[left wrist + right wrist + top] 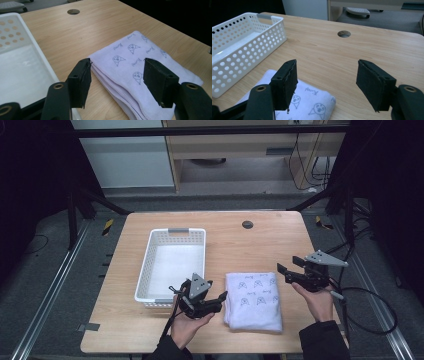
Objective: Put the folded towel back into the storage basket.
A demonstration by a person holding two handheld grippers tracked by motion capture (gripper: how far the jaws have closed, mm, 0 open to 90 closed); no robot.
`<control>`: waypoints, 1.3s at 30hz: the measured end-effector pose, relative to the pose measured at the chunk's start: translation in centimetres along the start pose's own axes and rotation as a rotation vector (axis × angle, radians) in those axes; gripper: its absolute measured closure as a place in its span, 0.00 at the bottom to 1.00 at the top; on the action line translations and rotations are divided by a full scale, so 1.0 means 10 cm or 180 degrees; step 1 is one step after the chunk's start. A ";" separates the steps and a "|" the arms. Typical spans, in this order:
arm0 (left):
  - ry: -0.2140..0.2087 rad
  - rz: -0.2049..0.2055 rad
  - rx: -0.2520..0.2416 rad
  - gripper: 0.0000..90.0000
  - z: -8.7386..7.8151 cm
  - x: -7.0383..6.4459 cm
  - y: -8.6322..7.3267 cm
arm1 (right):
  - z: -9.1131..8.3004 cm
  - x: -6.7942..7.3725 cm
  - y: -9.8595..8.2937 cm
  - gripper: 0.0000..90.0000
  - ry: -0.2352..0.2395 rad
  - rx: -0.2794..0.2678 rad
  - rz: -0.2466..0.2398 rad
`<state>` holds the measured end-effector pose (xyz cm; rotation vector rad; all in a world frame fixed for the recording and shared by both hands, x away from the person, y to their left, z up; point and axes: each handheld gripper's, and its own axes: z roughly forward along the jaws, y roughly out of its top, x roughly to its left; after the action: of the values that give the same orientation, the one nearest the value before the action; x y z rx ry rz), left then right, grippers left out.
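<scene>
Wooden worktop [235, 245], round cable hole [247, 224] near its far edge. White perforated basket [150, 252] on the left half, nothing visible inside. Folded pale towel [252, 301] with small printed faces lies flat just right of the basket, near the front edge. Left gripper [116, 80]: jaws wide apart, holding nothing, at the towel's left edge. Right gripper [325, 85]: wide apart, holding nothing, near the towel's far right corner.

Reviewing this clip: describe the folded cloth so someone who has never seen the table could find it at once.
Start at the wooden table and find the white perforated basket on its left half. Just right of the basket, near the front edge, lies the cloth, between the left claw and right claw. It is the one soft thing there: pale lilac, folded in layers, printed with small cartoon faces.
</scene>
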<state>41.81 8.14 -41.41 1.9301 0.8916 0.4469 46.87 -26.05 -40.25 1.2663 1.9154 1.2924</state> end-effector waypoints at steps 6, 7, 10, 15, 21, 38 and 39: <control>-0.0002 -0.0034 0.0065 0.42 0.04 -0.05 -0.06 | 0.03 -0.03 -0.07 0.37 -0.0007 0.0046 0.0012; -0.0003 -0.0041 0.0076 0.42 0.05 -0.06 -0.07 | 0.03 -0.02 -0.07 0.37 -0.0008 0.0058 -0.0006; -0.0016 -0.0054 0.0134 0.42 0.08 -0.09 -0.13 | 0.05 0.00 -0.08 0.37 0.0024 0.0065 -0.0018; -0.0029 -0.0044 0.0190 0.42 0.12 -0.12 -0.19 | 0.07 0.02 -0.11 0.37 0.0021 0.0114 -0.0035; -0.0030 -0.0029 0.0216 0.42 0.14 -0.18 -0.25 | 0.09 -0.01 -0.17 0.37 0.0048 0.0118 0.0028; -0.0006 -0.0082 0.0397 0.42 0.33 -0.29 -0.51 | 0.22 0.06 -0.29 0.37 0.0032 0.0349 -0.0089; 0.0004 -0.0082 0.0408 0.42 0.33 -0.29 -0.52 | 0.24 0.07 -0.29 0.37 0.0028 0.0365 -0.0095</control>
<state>39.88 5.56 -47.38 2.0322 0.9651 0.3839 47.21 -24.72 -43.85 1.2842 2.0323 1.1900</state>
